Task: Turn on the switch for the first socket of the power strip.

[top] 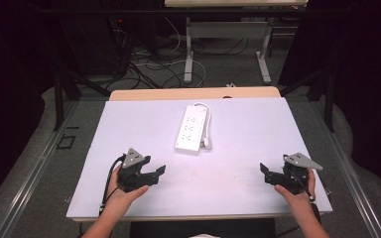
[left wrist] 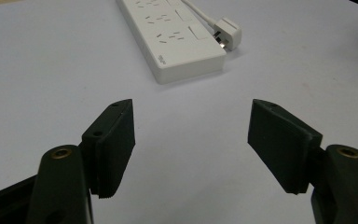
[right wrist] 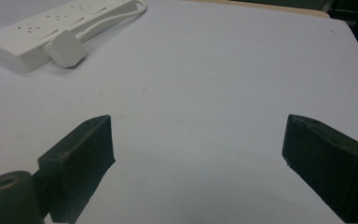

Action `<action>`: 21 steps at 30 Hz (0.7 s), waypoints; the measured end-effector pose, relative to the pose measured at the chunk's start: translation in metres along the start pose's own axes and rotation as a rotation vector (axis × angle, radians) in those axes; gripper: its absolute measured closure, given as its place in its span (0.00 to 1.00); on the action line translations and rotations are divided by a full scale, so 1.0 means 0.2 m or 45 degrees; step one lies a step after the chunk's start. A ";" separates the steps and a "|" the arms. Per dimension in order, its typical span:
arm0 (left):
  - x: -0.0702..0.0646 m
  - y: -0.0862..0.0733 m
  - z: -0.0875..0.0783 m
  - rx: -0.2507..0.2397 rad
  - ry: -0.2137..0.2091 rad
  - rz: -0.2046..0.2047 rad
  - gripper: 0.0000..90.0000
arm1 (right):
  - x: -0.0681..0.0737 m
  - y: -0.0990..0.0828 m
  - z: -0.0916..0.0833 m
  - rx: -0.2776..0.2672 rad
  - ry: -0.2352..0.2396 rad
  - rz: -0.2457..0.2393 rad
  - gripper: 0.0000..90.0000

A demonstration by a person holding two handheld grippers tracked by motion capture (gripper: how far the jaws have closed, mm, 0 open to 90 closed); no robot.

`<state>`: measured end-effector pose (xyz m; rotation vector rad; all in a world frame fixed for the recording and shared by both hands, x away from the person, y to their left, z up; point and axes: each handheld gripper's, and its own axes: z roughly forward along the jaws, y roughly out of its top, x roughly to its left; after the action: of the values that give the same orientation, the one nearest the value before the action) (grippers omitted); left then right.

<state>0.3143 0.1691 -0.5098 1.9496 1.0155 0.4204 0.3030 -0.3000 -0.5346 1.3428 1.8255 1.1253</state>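
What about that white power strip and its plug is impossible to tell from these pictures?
- Power strip: its far end is cut off by the top edge of the left gripper view and by the left edge of the right gripper view.
- Sockets: in the high view too small to count.
- Plug: its pins face away in the right gripper view.
- Cord: where it joins the strip is too small to tell.

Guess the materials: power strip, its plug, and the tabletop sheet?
Power strip: likely moulded white plastic, smooth and semi-matt, with crisp edges and cut socket slots. Plug: the same white plastic look, rounded corners, soft sheen. Tabletop sheet: pale matt sheet, laminate or card, hard to tell; faint smudges, wood-coloured edge behind it.
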 end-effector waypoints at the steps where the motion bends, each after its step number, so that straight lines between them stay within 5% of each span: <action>1: 0.00 0.01 0.00 0.004 -0.003 -0.003 0.36 | 0.00 0.00 0.00 0.000 0.000 0.000 0.09; 9: 0.01 0.09 0.05 0.022 0.008 -0.012 0.33 | 0.00 0.00 -0.01 0.008 0.005 -0.013 0.10; 16: 0.04 0.16 0.07 0.013 -0.001 -0.101 0.33 | 0.00 0.00 -0.01 0.002 -0.007 -0.017 0.10; 21: 0.06 0.22 0.07 0.039 -0.002 -0.094 0.34 | 0.01 0.00 -0.01 -0.001 -0.005 -0.009 0.10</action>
<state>0.3530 0.1579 -0.4825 1.9329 1.0951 0.3639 0.3007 -0.2995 -0.5334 1.3359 1.8260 1.1188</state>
